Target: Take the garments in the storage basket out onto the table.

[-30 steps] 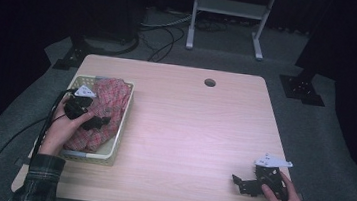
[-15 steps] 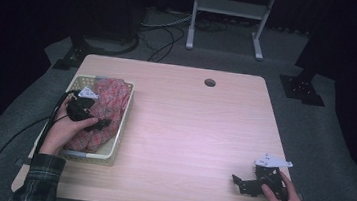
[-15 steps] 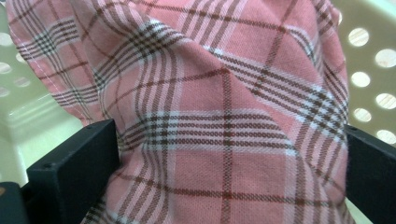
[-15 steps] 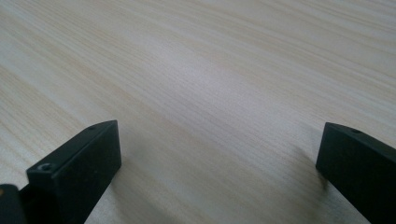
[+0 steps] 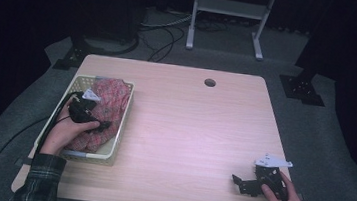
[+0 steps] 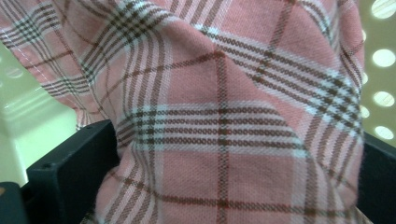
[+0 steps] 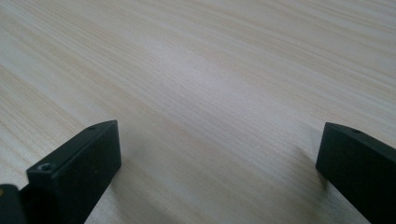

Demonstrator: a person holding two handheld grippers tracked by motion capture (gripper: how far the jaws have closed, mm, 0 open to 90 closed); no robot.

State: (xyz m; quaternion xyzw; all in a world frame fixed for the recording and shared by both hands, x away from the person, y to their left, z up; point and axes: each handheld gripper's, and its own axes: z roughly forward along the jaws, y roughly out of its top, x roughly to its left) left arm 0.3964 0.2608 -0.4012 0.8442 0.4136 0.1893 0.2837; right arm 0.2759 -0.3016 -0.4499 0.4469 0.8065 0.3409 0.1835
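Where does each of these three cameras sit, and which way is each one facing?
High view: above the person's side, looking forward and down at the light wooden table; both hands and tools show.
Left gripper view: on the left tool, facing the pink plaid cloth between its black jaws.
Right gripper view: on the right tool, facing bare tabletop between wide-apart jaws.
Shared: the cloth and cream perforated plastic basket appear in the high and left views.

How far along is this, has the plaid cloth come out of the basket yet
Not yet, it looks like an early stage. The pink plaid cloth lies bunched inside the cream basket at the table's left. In hand: the left gripper is down in the basket, and its own view shows fabric bulging between its spread jaws, not visibly pinched. The right gripper rests open on the bare table. Gripping and lifting the cloth out probably remain.
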